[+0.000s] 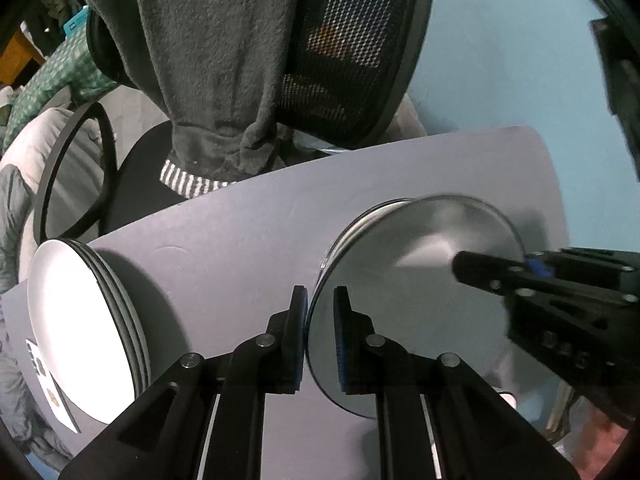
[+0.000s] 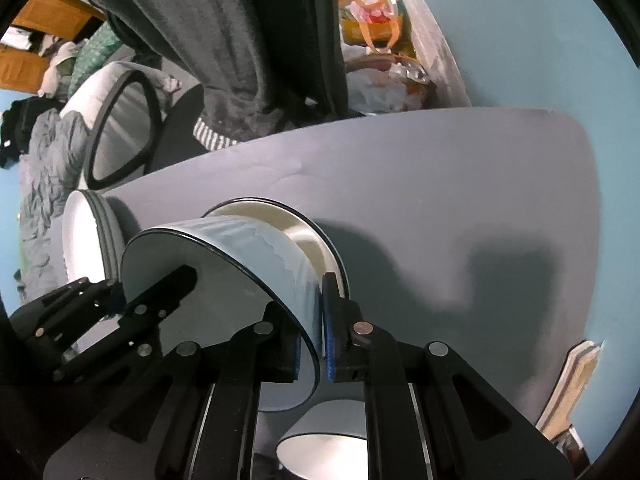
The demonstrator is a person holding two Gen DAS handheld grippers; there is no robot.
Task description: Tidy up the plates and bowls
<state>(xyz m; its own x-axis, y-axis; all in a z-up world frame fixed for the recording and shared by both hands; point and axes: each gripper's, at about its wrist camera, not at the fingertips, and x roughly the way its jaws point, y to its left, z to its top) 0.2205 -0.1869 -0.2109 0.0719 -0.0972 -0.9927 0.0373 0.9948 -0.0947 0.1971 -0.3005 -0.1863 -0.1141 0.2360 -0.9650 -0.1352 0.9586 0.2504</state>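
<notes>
Both grippers, left (image 1: 320,336) & right (image 2: 310,344), pinch the light-blue bowl's (image 2: 248,256) rim above grey table (image 2: 440,184), white plate stack (image 1: 80,336) left of bowl, mesh office chair (image 1: 352,52) w/ dark towel behind.

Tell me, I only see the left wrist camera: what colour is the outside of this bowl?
Observer: The bowl is light blue outside.
Operator: Is there another bowl anywhere?
Observer: Yes, a second bowl shows at the bottom of the right wrist view, under the right hand-held gripper.
Operator: What's behind the chair?
Observer: A bag with orange handles, stuffed full.
</notes>
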